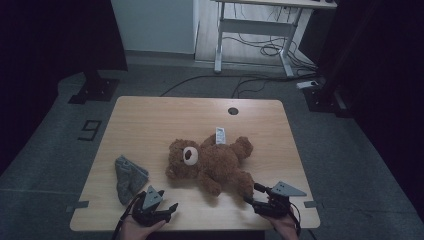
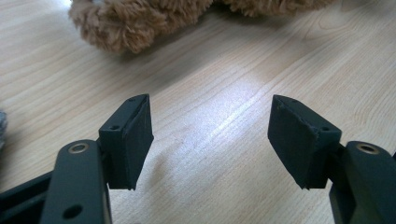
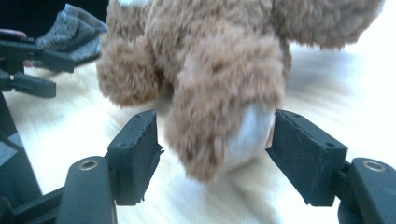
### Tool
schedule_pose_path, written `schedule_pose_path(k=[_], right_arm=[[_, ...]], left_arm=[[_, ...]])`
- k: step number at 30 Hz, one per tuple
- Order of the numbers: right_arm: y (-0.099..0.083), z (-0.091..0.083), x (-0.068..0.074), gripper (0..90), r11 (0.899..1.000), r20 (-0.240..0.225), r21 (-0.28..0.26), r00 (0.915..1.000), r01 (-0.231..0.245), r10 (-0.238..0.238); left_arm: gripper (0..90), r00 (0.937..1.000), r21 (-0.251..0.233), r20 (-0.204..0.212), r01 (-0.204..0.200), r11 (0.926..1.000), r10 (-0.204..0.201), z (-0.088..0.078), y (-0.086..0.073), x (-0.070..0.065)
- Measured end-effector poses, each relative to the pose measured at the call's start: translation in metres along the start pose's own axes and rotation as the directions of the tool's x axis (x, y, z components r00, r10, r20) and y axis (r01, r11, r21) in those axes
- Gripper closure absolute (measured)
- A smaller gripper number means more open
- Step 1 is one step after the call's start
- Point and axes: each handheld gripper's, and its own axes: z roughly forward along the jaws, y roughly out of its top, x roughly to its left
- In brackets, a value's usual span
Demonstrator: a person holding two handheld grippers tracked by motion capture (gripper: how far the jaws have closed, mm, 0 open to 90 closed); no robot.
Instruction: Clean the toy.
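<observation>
Basically, brown plush teddy bear (image 1: 210,160) lies on its back mid wooden surface (image 1: 150,120), one leg's foot between the spread jaws of right tool (image 1: 256,196), right pad about touching, left pad just clear. Left tool (image 1: 172,209) spread over bare surface, bear near; grey crumpled cloth (image 1: 129,177) beside it.

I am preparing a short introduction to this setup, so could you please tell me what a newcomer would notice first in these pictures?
The brown teddy bear lying on its back in the middle of the wooden table draws the eye first. Next comes the right gripper at the near right edge, its open jaws on either side of the bear's foot. A crumpled grey cloth lies to the bear's left, near the open left gripper.
</observation>
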Motion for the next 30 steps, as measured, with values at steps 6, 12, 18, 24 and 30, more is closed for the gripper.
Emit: schedule_pose_path(k=[6, 12, 18, 24, 30], right_arm=[[-0.007, -0.004, 0.001, 31.7, 1.0, 0.016, 0.027, 0.9997, 0.015, -0.015], [-0.008, -0.002, 0.0, 31.5, 0.999, 0.017, 0.042, 0.9997, 0.019, -0.02], [-0.007, -0.001, 0.002, 31.4, 0.999, 0.021, 0.041, 0.9994, 0.027, -0.028], [-0.007, 0.0, 0.003, 31.2, 0.998, 0.019, 0.046, 0.9992, 0.033, -0.034], [-0.007, -0.001, 0.002, 31.2, 0.999, 0.021, 0.042, 0.9993, 0.031, -0.032]], left_arm=[[31.3, 0.9996, -0.005, 0.009, 0.027, 0.9996, -0.027, -0.001, -0.001, 0.007], [31.6, 0.9995, -0.009, 0.004, 0.031, 0.9995, -0.031, -0.001, -0.002, 0.009], [31.4, 0.9992, -0.016, -0.004, 0.04, 0.9991, -0.04, -0.002, -0.002, 0.011], [31.2, 0.9986, -0.028, -0.003, 0.053, 0.9982, -0.053, -0.004, -0.002, 0.012], [31.2, 0.9987, -0.022, 0.0, 0.051, 0.9985, -0.051, -0.002, -0.002, 0.012]])
